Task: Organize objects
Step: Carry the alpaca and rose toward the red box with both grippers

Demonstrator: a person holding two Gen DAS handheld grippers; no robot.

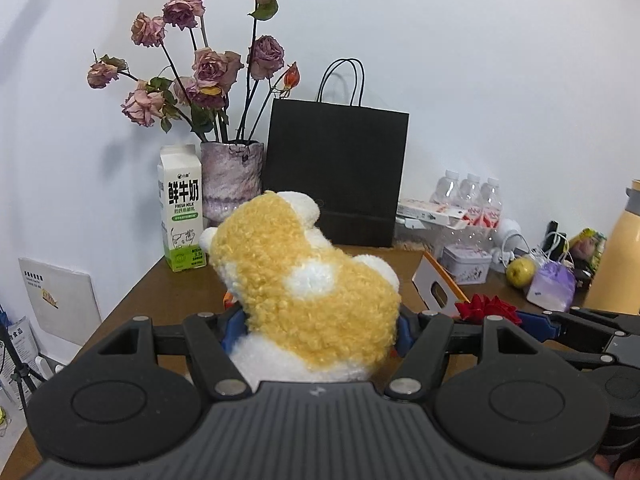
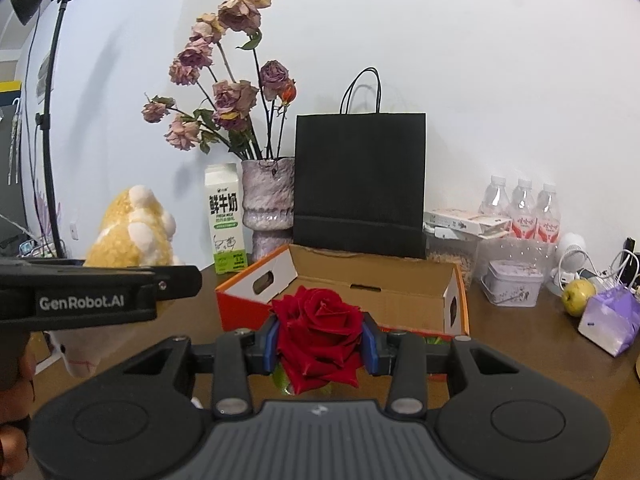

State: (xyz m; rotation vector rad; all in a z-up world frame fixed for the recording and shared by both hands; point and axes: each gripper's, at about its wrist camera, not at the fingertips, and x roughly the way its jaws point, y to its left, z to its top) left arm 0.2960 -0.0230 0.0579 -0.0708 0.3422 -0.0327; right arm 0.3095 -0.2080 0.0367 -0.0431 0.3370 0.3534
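Carrying is the step in hand. Left wrist view: the left gripper (image 1: 316, 332) clamps a plush (image 1: 308, 288) above the table (image 1: 132, 304). Right wrist view: the right gripper (image 2: 320, 346) pinches a rose (image 2: 320, 334) before the open box (image 2: 384, 296); next, likely lowering both inside.

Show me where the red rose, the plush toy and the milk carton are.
red rose (image 2: 320, 328), right wrist view, centre of the bloom
plush toy (image 1: 316, 304), left wrist view, yellow back
milk carton (image 1: 182, 212), left wrist view, front label
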